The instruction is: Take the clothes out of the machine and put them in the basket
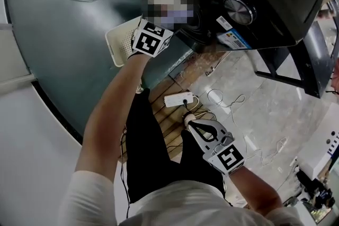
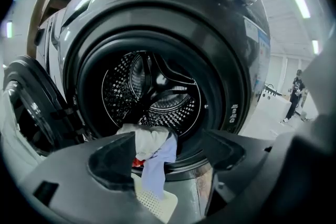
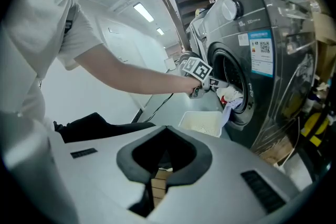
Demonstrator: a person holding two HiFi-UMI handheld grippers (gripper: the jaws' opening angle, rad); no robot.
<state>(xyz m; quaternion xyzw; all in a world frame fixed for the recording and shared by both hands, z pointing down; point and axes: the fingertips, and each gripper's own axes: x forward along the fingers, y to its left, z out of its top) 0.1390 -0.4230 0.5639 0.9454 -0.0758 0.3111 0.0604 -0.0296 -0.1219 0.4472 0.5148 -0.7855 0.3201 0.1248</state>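
Clothes (image 2: pixel 152 145) spill from the machine's (image 2: pixel 157 18) mouth over the basket (image 3: pixel 202 122), so the left tool (image 2: pixel 170 157), wide and empty, aims at them; the right tool (image 1: pixel 190 121) hangs closed, idle.

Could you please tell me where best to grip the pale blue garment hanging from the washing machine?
Probably its hanging tail, approached straight from the front: the pale blue garment drapes free over the lip of the drum above the basket, so jaws can close across it.

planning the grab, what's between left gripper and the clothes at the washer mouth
Only bare air, in the left gripper view, between left gripper and white-and-lilac clothes.
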